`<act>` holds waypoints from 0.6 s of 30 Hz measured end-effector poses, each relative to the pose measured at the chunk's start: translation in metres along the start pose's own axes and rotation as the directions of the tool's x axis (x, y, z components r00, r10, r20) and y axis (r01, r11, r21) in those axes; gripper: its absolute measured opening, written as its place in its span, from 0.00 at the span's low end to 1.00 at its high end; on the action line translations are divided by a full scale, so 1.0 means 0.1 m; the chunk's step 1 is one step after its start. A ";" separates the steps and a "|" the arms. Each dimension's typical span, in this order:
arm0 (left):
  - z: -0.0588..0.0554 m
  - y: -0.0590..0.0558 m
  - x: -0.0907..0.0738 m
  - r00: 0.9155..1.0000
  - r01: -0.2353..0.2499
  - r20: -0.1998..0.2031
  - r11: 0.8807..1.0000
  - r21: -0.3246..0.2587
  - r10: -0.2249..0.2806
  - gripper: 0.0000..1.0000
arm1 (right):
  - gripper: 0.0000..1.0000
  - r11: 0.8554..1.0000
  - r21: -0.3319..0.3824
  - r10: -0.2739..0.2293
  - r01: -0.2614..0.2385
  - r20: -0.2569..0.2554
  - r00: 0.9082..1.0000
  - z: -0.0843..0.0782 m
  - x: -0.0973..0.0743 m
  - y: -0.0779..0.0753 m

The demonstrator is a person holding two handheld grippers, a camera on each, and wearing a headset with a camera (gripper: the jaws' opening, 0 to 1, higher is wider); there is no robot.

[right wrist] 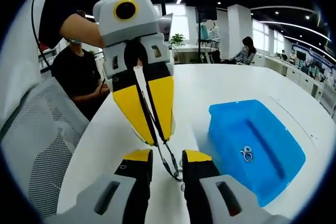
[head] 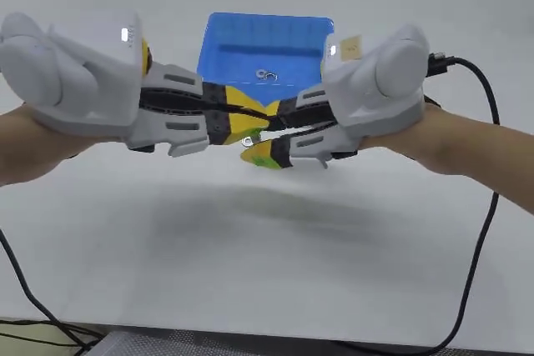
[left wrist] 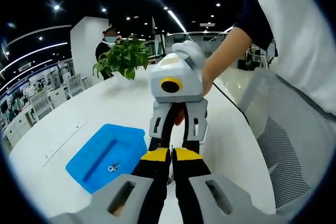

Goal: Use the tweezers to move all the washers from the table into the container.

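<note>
In the head view, the left tool (head: 244, 121) and right tool (head: 269, 132) met nose to nose above the counter (head: 250, 239), just short of the blue container (head: 219, 52) holding washers (head: 267, 77).

In the left gripper view, its jaws stood almost together.

In the right gripper view, the left tool clamped the tweezers (right wrist: 152, 114). Their tips dipped between the right tool's parted jaws, likely so it could squeeze them on a blurred washer (right wrist: 177, 173).

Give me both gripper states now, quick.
Left hand-held gripper: shut on the tweezers.
Right hand-held gripper: open, with the tweezers' tips between its jaws.
</note>
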State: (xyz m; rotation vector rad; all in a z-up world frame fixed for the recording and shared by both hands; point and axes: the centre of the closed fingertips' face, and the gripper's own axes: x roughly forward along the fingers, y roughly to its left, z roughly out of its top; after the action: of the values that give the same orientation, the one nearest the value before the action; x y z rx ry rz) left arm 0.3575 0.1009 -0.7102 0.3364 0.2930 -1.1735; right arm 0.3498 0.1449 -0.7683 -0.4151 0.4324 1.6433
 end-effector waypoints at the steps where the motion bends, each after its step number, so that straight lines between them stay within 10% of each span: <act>1: 0.00 0.00 0.00 1.000 0.000 0.000 1.000 0.000 0.000 0.06 | 0.20 1.000 -0.011 0.004 -0.004 -0.010 1.000 -0.01 0.01 0.01; 18: -0.01 0.05 -0.01 0.999 -0.047 -0.020 0.998 -0.033 0.046 0.06 | 0.10 0.989 -0.140 -0.041 0.035 -0.041 0.998 -0.05 0.03 -0.04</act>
State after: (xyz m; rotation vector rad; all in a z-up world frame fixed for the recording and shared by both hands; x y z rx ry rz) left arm 0.3621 0.1040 -0.7106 0.3239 0.3191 -1.1192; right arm 0.3533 0.1448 -0.7744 -0.5615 0.3410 1.6355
